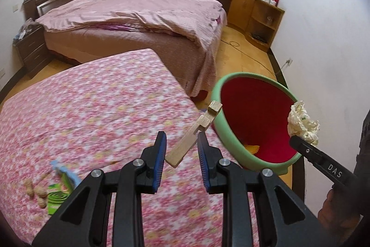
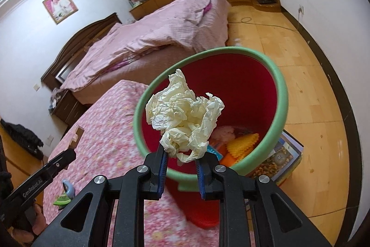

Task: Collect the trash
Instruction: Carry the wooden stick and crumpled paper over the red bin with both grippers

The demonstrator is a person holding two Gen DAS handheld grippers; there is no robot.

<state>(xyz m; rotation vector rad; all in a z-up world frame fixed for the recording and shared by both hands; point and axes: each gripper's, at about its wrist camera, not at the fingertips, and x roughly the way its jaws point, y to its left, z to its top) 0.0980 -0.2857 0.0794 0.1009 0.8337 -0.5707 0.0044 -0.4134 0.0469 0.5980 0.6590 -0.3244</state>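
Dangling over the green-rimmed red bin point(image 2: 281, 94), which already holds yellow and orange scraps point(image 2: 242, 142), the crumpled paper point(image 2: 185, 115) sits pinched in the right gripper point(image 2: 180, 160) jaws, while the left gripper point(image 1: 181, 142) jaws clamp a wooden piece point(image 1: 192, 138) above the floral table point(image 1: 92, 108).

A wooden piece point(image 1: 193, 136) is held between the blue pads point(image 1: 159, 162) of the left gripper point(image 1: 181, 162), tilted up toward the green-rimmed red bin point(image 1: 256, 122). The bin is seen just beside the flowered tabletop point(image 1: 92, 112), at its right edge. A crumpled paper wad point(image 1: 303, 123) is gripped by the right gripper point(image 1: 298, 140) over the bin's near rim. Peanuts point(image 1: 37, 192) and a green packet point(image 1: 57, 197) are noted well apart from the bin, on the tabletop's left.
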